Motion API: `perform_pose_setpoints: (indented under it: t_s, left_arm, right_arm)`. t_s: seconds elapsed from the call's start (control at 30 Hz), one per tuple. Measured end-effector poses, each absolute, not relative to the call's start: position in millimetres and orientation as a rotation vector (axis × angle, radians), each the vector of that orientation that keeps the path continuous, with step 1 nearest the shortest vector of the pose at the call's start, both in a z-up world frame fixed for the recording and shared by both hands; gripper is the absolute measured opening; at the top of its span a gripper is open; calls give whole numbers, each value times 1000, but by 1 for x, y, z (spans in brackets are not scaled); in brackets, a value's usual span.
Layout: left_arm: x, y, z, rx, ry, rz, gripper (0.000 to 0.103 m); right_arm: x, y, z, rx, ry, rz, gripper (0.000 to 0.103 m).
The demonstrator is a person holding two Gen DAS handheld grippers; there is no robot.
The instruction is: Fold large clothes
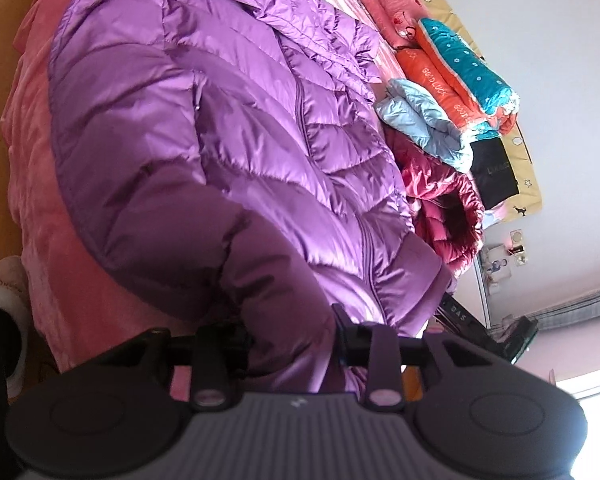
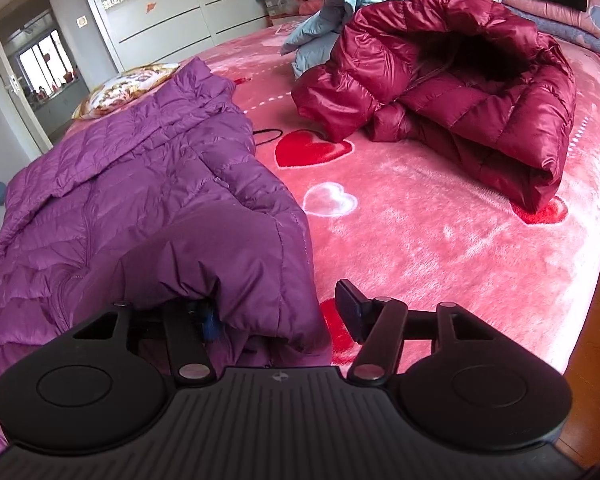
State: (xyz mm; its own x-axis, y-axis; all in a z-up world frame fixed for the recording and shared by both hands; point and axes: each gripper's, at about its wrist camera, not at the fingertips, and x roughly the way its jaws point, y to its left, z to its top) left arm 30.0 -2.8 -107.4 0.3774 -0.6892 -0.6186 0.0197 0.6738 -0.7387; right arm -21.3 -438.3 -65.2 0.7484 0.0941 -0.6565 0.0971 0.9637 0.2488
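Purple jacket (image 1: 228,128): spread across the pink bed (image 2: 440,240); most of the left-wrist frame and the left half of the right-wrist frame are filled by it.
Left gripper (image 1: 292,334): seen at bottom centre of its frame; its fingers (image 1: 346,330) are clamped on a puffy fold of the purple jacket, which is bunched between them.
Right gripper (image 2: 278,312): at bottom centre of its frame; the fingers are held apart. Jacket fabric is draped over the left finger, while the right finger (image 2: 350,306) is left bare above the blanket. No pinch is made.
Red jacket (image 2: 460,92): crumpled at upper right of the right-wrist frame, well apart from the purple one.
Slip risk: the slick padded shell could be pulled out of the left grip if it is lifted sharply.
Uneven fold risk: with only one side held, the hem would likely be dragged askew and the fold skewed.
Snag risk: fabric hooked on the right gripper's left finger could be tugged unintentionally.
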Motion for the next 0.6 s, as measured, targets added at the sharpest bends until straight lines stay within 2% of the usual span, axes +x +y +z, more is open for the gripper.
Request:
perform_pose_setpoints:
  t_s: [0.03, 0.07, 0.23, 0.43, 0.53, 0.6]
  left_arm:
    - [32, -3, -107, -723, 1106, -505, 36]
    - [34, -3, -106, -728, 1107, -501, 37]
    - [46, -4, -101, -731, 1112, -494, 46]
    - [52, -7, -93, -718, 1113, -488, 44]
    - [52, -8, -94, -710, 1105, -479, 38]
    - [51, -9, -95, -698, 1107, -477, 34]
  right_arm:
    - [-21, -439, -65, 286, 723, 10, 59]
    - [-22, -439, -64, 292, 719, 14, 54]
    - [-23, -440, -58, 315, 680, 1, 45]
    - [-19, -444, -42, 369, 621, -30, 41]
    - [-16, -439, -42, 342, 623, -38, 42]
    - [-14, -437, -47, 322, 656, -34, 47]
